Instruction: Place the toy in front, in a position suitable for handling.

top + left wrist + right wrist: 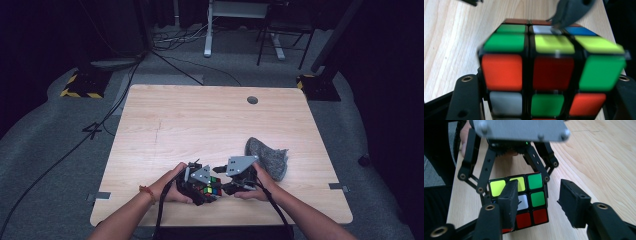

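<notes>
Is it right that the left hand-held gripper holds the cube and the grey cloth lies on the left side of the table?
Not quite. The left hand-held gripper does hold the cube, but the grey cloth lies on the right side of the table, beside the right hand. The high view shows it.

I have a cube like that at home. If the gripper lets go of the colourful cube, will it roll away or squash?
Probably neither. The puzzle cube has flat faces and square corners, so it would likely sit still on the table. It looks like hard plastic, keeping its shape while the left gripper clamps it. Its glossy stickers might make it a bit slippery.
</notes>
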{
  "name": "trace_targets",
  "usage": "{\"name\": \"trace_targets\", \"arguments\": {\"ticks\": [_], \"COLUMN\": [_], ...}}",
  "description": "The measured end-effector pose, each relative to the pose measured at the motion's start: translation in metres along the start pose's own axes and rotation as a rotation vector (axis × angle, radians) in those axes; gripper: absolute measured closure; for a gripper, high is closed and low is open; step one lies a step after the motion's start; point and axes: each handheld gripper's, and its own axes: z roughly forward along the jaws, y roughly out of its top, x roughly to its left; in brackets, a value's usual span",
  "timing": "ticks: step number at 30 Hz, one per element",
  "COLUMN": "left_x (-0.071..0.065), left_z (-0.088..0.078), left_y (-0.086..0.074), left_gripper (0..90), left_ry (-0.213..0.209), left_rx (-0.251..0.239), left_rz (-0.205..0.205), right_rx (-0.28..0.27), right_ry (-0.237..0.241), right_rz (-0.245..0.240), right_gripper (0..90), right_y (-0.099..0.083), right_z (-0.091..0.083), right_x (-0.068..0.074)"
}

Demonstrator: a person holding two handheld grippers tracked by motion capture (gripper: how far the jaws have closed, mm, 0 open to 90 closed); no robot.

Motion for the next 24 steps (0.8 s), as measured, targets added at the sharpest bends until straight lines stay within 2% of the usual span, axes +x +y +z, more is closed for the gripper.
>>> {"name": "trace_targets", "arguments": {"ticks": [1,3,6,7,8,9,10,12,16,19,22,24], "left_x": [0.0,0.001,-0.002,-0.002,-0.001,-0.001,-0.001,-0.001,0.002,0.007,0.015,0.019], "left_z": [0.0,-0.001,-0.005,-0.007,-0.008,-0.01,-0.012,-0.015,-0.026,-0.034,-0.042,-0.046], "left_y": [-0.001,-0.003,-0.008,-0.01,-0.011,-0.013,-0.016,-0.02,-0.032,-0.041,-0.049,-0.054], "left_gripper": [29.9,27.7,26.8,25.3,21.6,18.5,15.6,16.0,15.6,15.7,16.3,16.1], "left_ry": [0.005,0.004,0.051,0.068,0.083,0.094,0.112,0.146,0.183,0.218,0.257,0.285], "left_rx": [0.023,0.028,0.033,0.041,0.042,0.055,0.062,0.079,0.066,0.066,0.058,0.035], "left_rz": [0.001,-0.013,-0.01,-0.02,-0.013,-0.029,-0.036,-0.033,-0.078,-0.118,-0.171,-0.209], "right_rx": [0.003,0.019,0.027,0.018,0.008,0.002,0.002,0.017,0.017,0.012,0.018,0.025], "right_ry": [0.004,0.016,0.008,0.01,0.005,0.006,0.001,-0.009,-0.049,-0.091,-0.134,-0.157], "right_rz": [-0.005,-0.007,-0.025,-0.009,0.009,0.013,0.028,0.035,0.074,0.116,0.136,0.148], "right_gripper": [45.9,42.4,41.2,40.9,40.5,40.4,40.1,39.2,38.3,38.2,38.0,38.0], "right_y": [0.003,0.009,0.011,0.009,0.007,0.005,0.001,-0.007,-0.025,-0.039,-0.051,-0.059], "right_z": [0.004,0.012,0.013,0.011,0.009,0.006,0.002,-0.004,-0.024,-0.041,-0.056,-0.065], "right_x": [0.002,0.005,0.006,0.004,0.001,-0.001,-0.004,-0.006,-0.015,-0.024,-0.031,-0.035]}}
